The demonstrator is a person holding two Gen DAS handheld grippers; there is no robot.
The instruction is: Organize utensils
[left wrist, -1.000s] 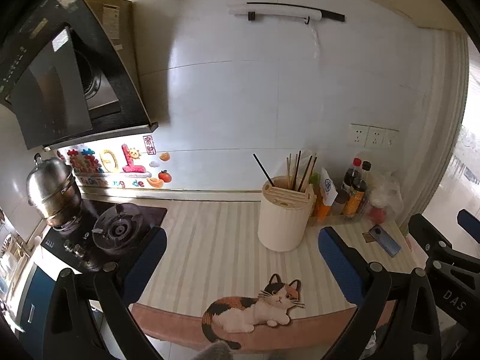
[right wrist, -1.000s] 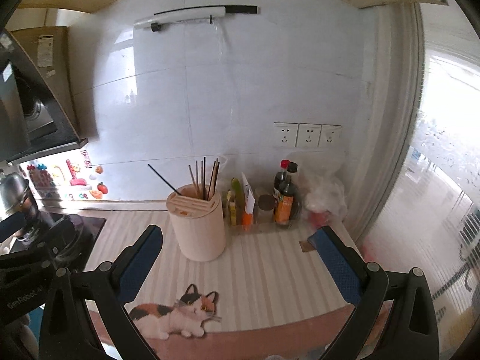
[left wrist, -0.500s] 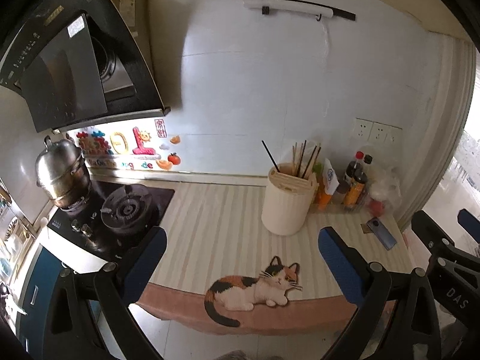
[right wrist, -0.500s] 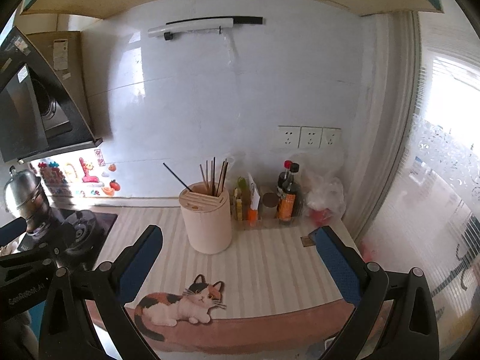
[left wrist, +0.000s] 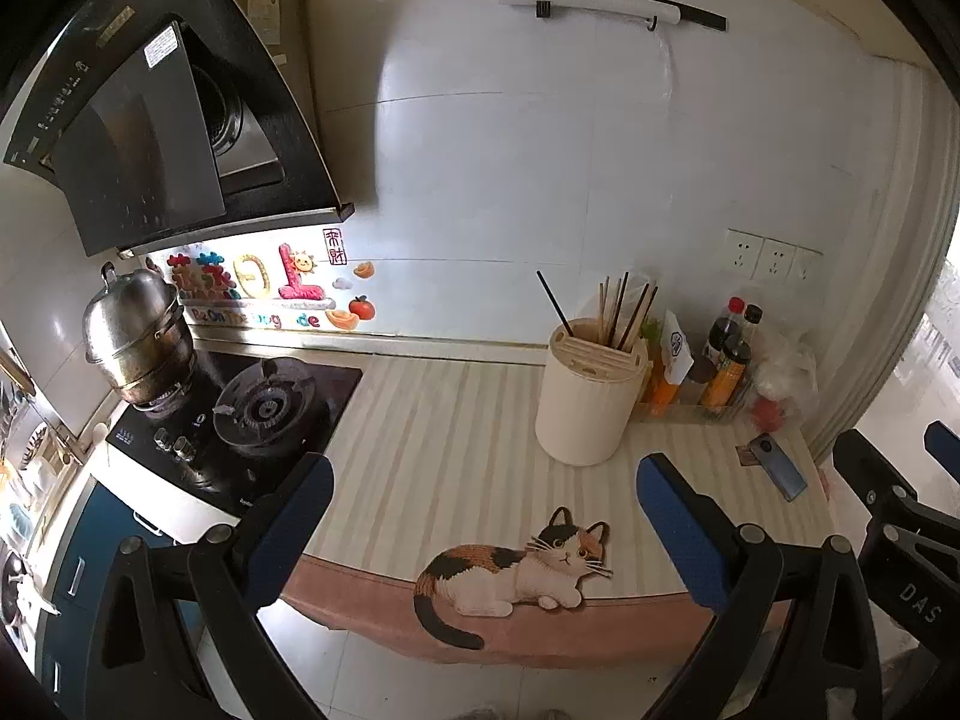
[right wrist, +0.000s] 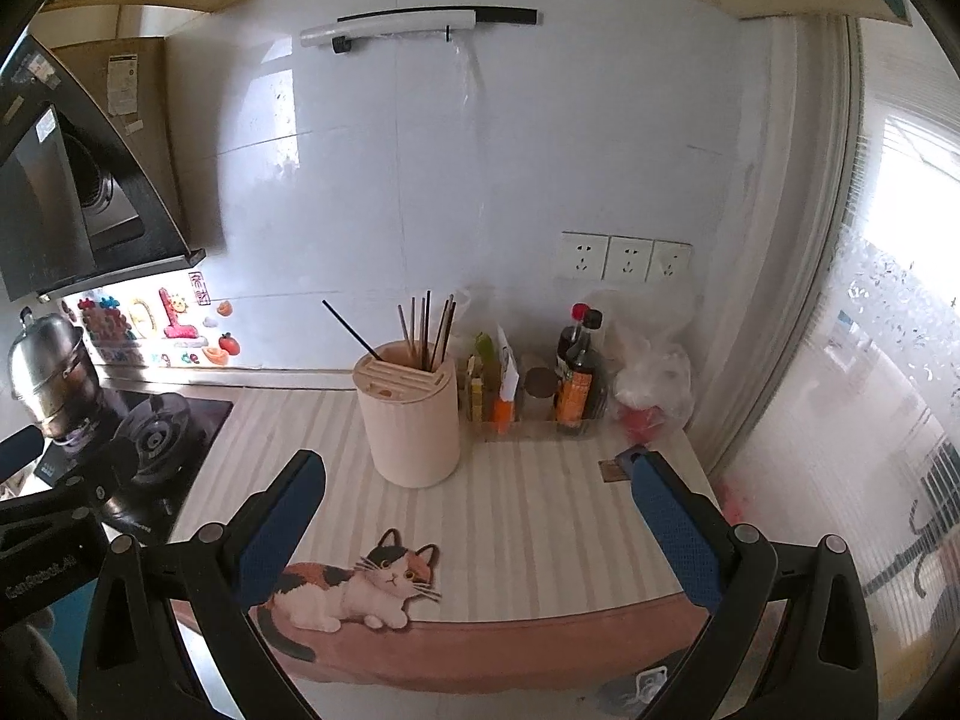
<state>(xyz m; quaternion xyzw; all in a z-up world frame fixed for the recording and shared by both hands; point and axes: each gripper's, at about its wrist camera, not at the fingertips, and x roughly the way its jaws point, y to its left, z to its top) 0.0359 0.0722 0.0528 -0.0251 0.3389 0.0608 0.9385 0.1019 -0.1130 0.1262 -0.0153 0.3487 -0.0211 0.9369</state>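
Note:
A cream utensil holder (left wrist: 591, 399) (right wrist: 414, 417) stands on the striped counter near the back wall. Several chopsticks (left wrist: 624, 309) (right wrist: 427, 327) stick up out of it, and one black stick (left wrist: 553, 303) (right wrist: 351, 330) leans left. My left gripper (left wrist: 486, 516) is open and empty, held in front of the counter's edge, well short of the holder. My right gripper (right wrist: 480, 516) is likewise open and empty, off the counter's front edge. The right gripper's body shows at the right edge of the left wrist view.
A gas stove (left wrist: 252, 414) with a steel pot (left wrist: 138, 336) lies left, under a range hood (left wrist: 150, 120). Sauce bottles (right wrist: 579, 372), a plastic bag (right wrist: 651, 384) and a phone (left wrist: 780, 471) sit at the right. A cat sticker (left wrist: 516, 576) marks the counter's front edge.
Both grippers have drawn back and up from the counter, so the holder looks smaller and the counter's front edge and floor now show. Both stay open.

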